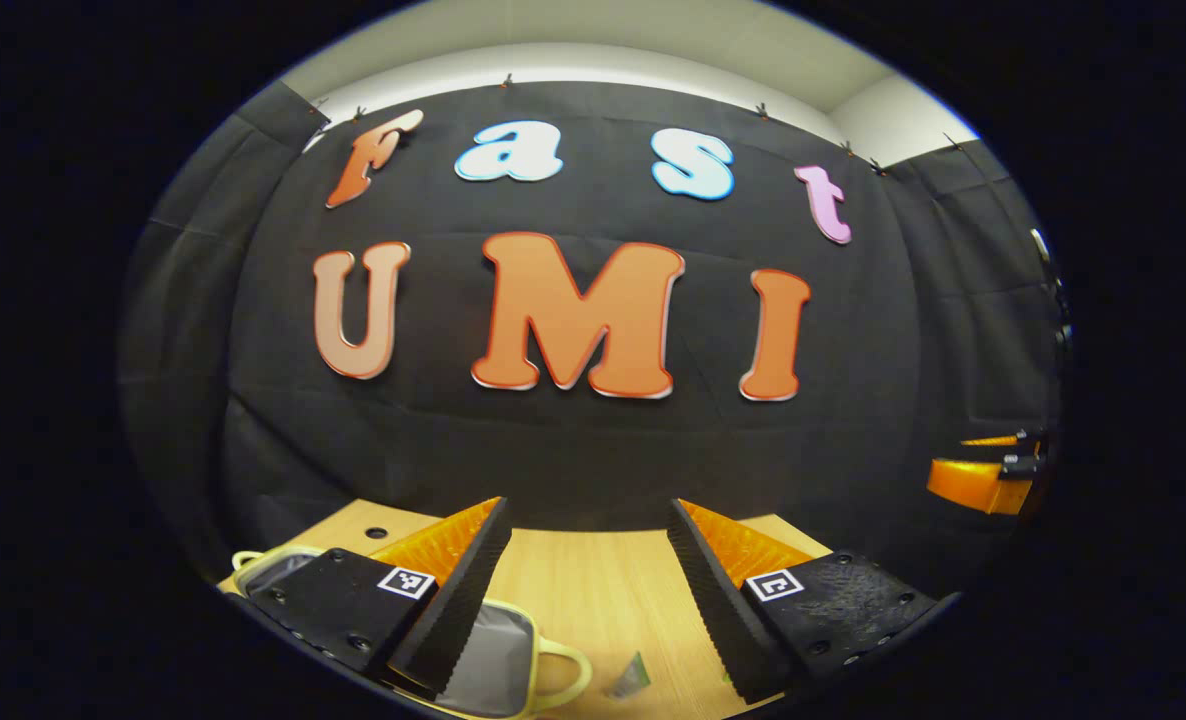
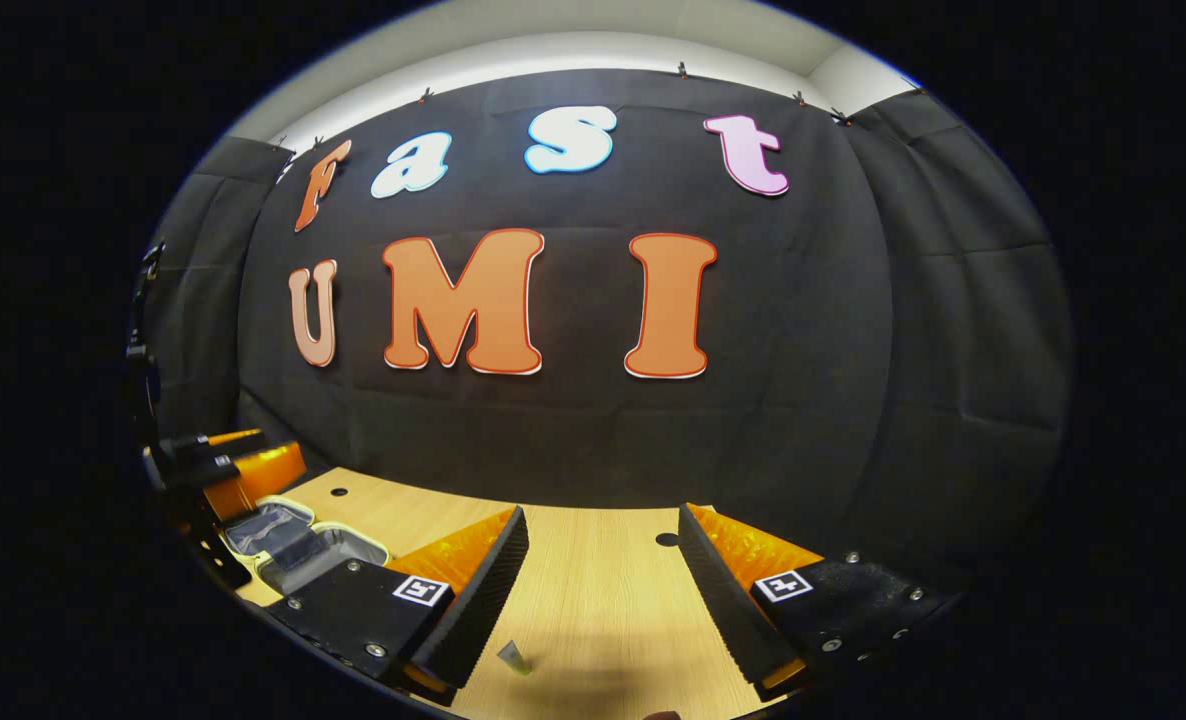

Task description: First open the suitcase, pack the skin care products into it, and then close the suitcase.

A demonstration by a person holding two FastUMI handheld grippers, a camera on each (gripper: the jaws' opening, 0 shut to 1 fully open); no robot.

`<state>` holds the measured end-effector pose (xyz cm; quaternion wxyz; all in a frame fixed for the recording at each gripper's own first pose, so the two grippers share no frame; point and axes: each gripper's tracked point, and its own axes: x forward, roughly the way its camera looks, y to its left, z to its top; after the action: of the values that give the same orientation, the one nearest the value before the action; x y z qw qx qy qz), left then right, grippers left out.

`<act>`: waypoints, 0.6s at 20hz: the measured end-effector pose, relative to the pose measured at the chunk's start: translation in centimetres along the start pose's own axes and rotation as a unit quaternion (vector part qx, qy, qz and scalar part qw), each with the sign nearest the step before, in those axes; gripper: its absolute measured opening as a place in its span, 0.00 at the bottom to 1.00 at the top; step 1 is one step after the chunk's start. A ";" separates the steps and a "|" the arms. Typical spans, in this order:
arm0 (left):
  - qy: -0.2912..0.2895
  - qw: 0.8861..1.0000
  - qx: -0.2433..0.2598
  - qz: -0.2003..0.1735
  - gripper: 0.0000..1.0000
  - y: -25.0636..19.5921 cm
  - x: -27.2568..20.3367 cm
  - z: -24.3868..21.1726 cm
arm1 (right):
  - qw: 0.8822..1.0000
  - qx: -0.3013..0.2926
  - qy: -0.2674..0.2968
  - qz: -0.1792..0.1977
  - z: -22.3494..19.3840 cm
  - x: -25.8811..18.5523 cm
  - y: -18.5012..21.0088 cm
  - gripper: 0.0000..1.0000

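Left gripper (image 1: 589, 570) held above wooden table (image 1: 593, 590), fingers spread apart, nothing clamped; right gripper (image 2: 603, 575) likewise spread, empty; suitcase (image 2: 293, 545) seen lying open at table's left, grey lining exposed, partly masked by left gripper's finger (image 1: 453, 590); small skincare tube (image 2: 513, 657) lying on table between right gripper's fingers, untouched; tube cut off, hard to make out.

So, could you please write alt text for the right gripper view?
Open tongs hover above a wooden table with nothing between the fingers. An open suitcase with grey lining lies at far left beside the other tongs; a small tube lies below.
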<state>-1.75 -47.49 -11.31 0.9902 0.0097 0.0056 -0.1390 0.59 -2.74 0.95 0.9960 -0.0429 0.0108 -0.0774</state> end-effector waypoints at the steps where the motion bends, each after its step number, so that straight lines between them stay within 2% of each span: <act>1: 0.018 1.000 0.008 -0.007 0.97 -0.8 0.2 -2.4 | 1.000 -0.007 0.007 0.003 -0.4 0.1 0.1 0.95; 4: 0.082 0.996 0.027 -0.027 0.97 -2.8 0.5 -10.1 | 0.999 -0.025 0.028 0.001 -1.7 0.1 -0.4 0.95; 8: 0.165 0.985 0.031 -0.025 0.96 -3.7 1.3 -20.1 | 0.998 -0.013 0.057 -0.001 -3.9 0.4 -1.4 0.95; 12: 0.233 0.971 0.045 -0.018 0.96 -3.5 1.9 -26.7 | 0.996 -0.012 0.083 -0.009 -6.0 0.1 -2.8 0.96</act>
<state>-1.13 -50.85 -38.12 0.9575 0.0867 0.2300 -0.1506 0.11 -6.02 -4.81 0.9904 -0.0481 0.0935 -0.0899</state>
